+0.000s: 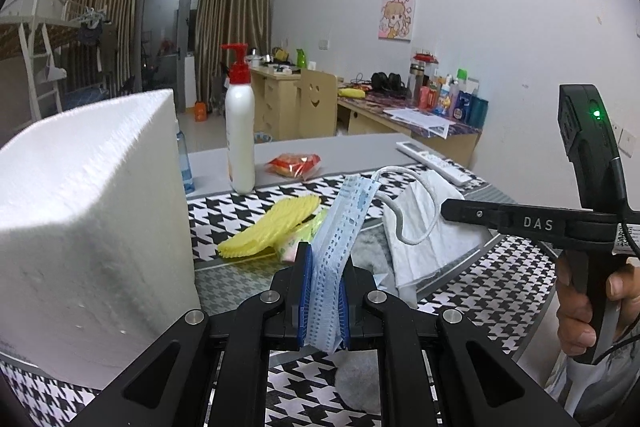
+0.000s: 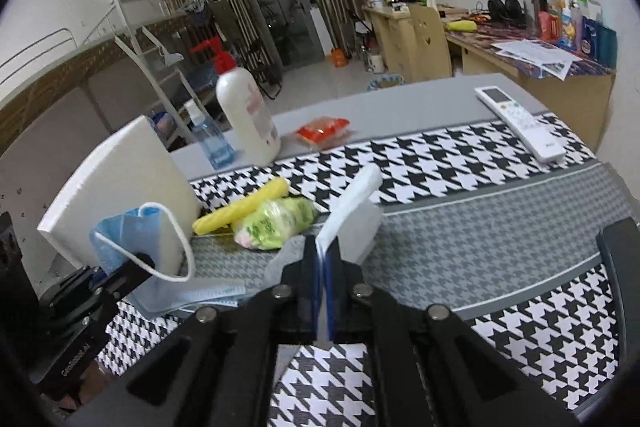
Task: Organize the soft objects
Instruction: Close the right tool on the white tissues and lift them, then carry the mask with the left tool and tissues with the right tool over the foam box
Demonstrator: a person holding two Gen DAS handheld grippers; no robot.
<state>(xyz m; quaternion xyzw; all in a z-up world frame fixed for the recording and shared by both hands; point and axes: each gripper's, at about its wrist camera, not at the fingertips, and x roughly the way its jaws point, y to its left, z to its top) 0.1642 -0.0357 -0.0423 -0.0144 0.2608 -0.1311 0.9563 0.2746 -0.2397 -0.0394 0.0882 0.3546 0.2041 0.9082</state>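
Note:
My left gripper is shut on a pleated blue face mask, which stands up out of the jaws. Beside it my right gripper pinches a white face mask that hangs above the houndstooth tablecloth. In the right wrist view the right gripper is shut on the white mask. At the left, the left gripper holds the blue mask, its ear loop hanging loose. A yellow foam net and a green tissue pack lie just beyond.
A white foam block stands close on the left. Behind are a lotion pump bottle, a blue spray bottle, a red snack packet and a white remote. A grey cloth lies under the masks.

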